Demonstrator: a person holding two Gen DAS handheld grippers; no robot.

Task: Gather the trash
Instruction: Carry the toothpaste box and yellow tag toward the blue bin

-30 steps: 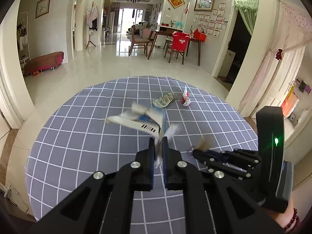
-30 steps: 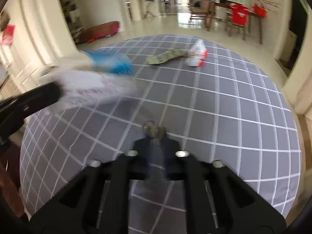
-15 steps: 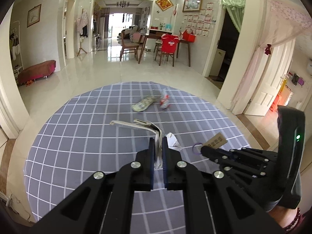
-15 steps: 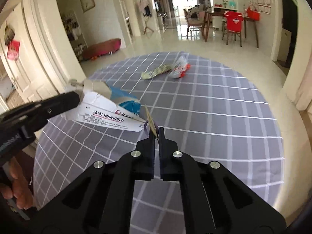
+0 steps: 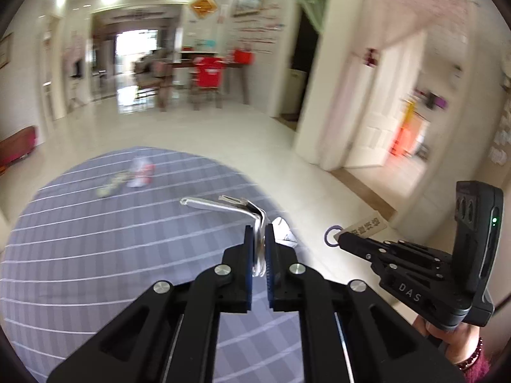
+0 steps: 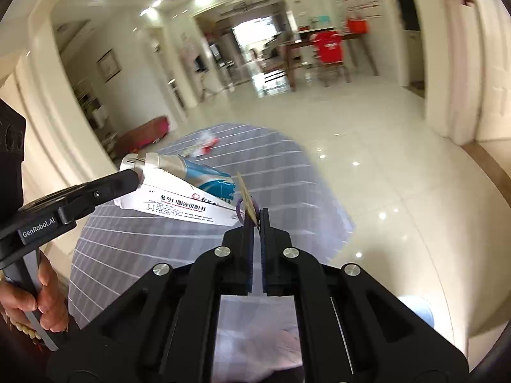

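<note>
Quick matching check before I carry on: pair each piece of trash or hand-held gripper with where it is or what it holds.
Things:
1. flattened carton
2. tan tag with purple ring
3. red-and-white wrapper
4. left hand-held gripper

Places or states:
A. lying on the grey checked tablecloth
B. pinched in the right hand-held gripper
C. shut on the flattened carton
D. lifted above the tablecloth, with a printed leaflet

Pairs: 1-D, 2-B, 3-A, 4-C
</note>
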